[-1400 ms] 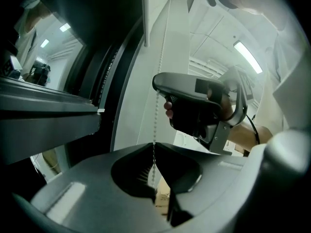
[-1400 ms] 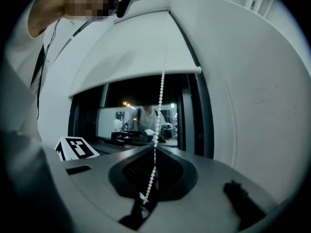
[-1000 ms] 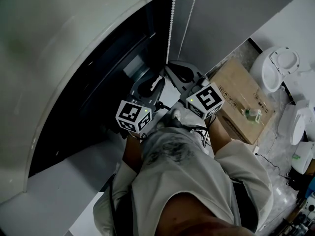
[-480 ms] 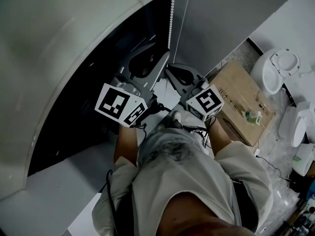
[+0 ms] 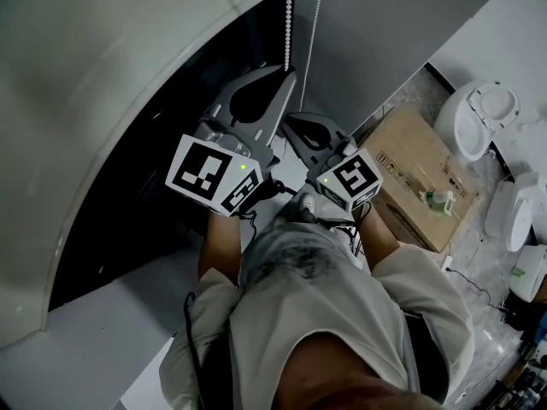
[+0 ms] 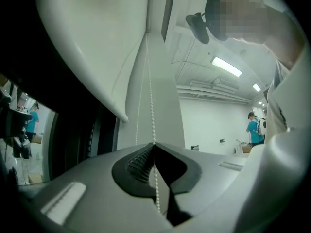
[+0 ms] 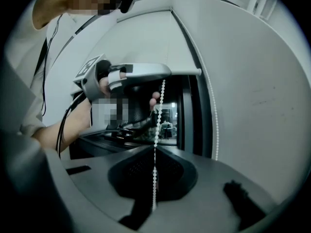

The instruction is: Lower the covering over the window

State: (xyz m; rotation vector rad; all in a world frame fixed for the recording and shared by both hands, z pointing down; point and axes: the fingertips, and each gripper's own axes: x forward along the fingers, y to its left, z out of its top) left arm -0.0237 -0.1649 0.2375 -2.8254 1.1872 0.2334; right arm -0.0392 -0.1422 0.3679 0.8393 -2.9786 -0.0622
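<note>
The white roller blind point(image 5: 128, 67) curves over the dark window point(image 5: 171, 178). Its bead chain point(image 5: 288, 20) hangs in two strands at the blind's right edge. My left gripper point(image 5: 286, 75) is raised and shut on the left strand, which runs down between its closed pads point(image 6: 154, 144). My right gripper point(image 5: 292, 123) sits just below it, shut on the same strand point(image 7: 156, 120) at the meeting of its jaws point(image 7: 155, 148). The second strand point(image 7: 214, 125) hangs free along the wall. In the right gripper view the left gripper point(image 7: 138, 74) shows higher up on the chain.
A cardboard box point(image 5: 419, 173) lies on the floor to the right, with white toilets point(image 5: 480, 118) beyond it. A grey wall panel point(image 5: 385, 32) stands right of the chain. A person in a teal shirt point(image 6: 253, 128) stands far across the room.
My left gripper has climbed from beside the right one to a higher spot on the chain. The right gripper has barely moved.
</note>
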